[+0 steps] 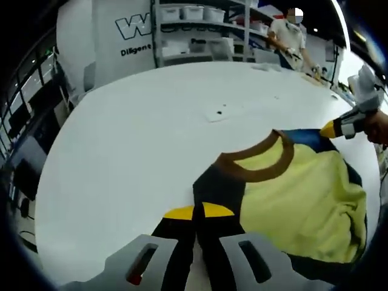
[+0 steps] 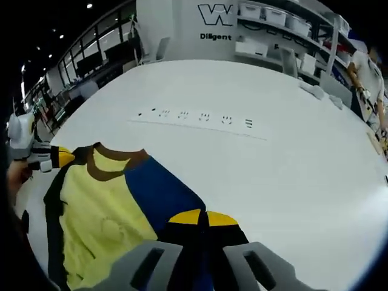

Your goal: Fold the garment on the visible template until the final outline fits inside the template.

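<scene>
A garment with a yellow body (image 1: 303,194), a brown collar (image 1: 260,173) and dark navy sleeves lies on the white table (image 1: 133,151). My left gripper (image 1: 197,212) is shut on the navy shoulder fabric near the collar, its yellow tips pressed together. The right gripper (image 1: 339,127) enters that view from the right and pinches the far shoulder. In the right gripper view the garment (image 2: 103,206) spreads to the left, and my right gripper (image 2: 203,218) is shut on the blue sleeve (image 2: 160,191). The left gripper (image 2: 54,159) holds the opposite shoulder beside the collar (image 2: 106,167).
A strip of sockets (image 2: 194,116) is set in the table beyond the garment. A person (image 1: 288,36) stands at the far edge by shelves with white bins (image 1: 194,15). Small items (image 2: 315,91) lie near the far right edge. Dark desks (image 1: 30,139) stand beyond the table's left side.
</scene>
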The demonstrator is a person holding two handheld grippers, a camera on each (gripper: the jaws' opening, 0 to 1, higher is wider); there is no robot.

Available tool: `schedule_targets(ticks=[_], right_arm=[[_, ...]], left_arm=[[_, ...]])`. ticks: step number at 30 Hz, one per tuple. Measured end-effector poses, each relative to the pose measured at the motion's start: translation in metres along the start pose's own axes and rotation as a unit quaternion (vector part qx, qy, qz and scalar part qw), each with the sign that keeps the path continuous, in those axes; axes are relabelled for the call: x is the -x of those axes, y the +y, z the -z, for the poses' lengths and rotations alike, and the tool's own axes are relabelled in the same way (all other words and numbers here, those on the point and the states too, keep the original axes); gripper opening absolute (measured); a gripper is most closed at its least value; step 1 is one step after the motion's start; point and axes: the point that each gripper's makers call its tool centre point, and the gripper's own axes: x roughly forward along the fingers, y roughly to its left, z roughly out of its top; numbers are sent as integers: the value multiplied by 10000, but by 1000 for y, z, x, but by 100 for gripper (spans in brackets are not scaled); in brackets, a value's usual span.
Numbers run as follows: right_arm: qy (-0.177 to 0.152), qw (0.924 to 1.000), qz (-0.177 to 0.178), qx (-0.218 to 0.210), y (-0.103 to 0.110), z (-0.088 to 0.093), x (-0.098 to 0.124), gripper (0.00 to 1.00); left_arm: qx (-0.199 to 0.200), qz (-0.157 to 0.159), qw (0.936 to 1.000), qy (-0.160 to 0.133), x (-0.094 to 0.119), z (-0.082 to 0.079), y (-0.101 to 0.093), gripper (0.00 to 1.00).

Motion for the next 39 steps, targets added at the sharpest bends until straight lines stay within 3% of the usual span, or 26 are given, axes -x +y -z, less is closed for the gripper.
schedule_targets(ticks=[3,6,9,14,16,18,22,25,28,39], right_arm=[[-52,9995,-9,-300,3,0,-1,0],[-216,9990,79,-370,0,-3,4,1],[-291,9983,208,-453,-5,-4,13,21],[-536,9950,5,-846,2,-4,25,39],[-597,9940,47,-910,3,-3,32,58],[-610,9943,36,-872,8,1,37,70],[-691,9917,-312,-1037,23,6,47,69],[-701,9896,-501,-1155,34,14,58,72],[-662,9880,-682,-1221,43,21,68,70],[-799,9847,-1119,-1068,73,37,103,69]], left_arm=[[-143,-117,9998,-39,4,-4,3,3],[-25,-164,9998,-134,13,-11,4,15],[-4,-72,9996,-277,27,-19,-2,25],[75,87,9991,-412,46,-24,-14,43],[61,140,9989,-444,54,-24,-21,50],[57,202,9985,-500,62,-22,-28,59],[-328,290,9977,-521,74,-16,-43,66],[-184,660,9956,-637,89,-15,-64,67],[-540,567,9947,-664,101,-12,-70,67],[-524,1073,9903,-714,133,15,-105,67]])
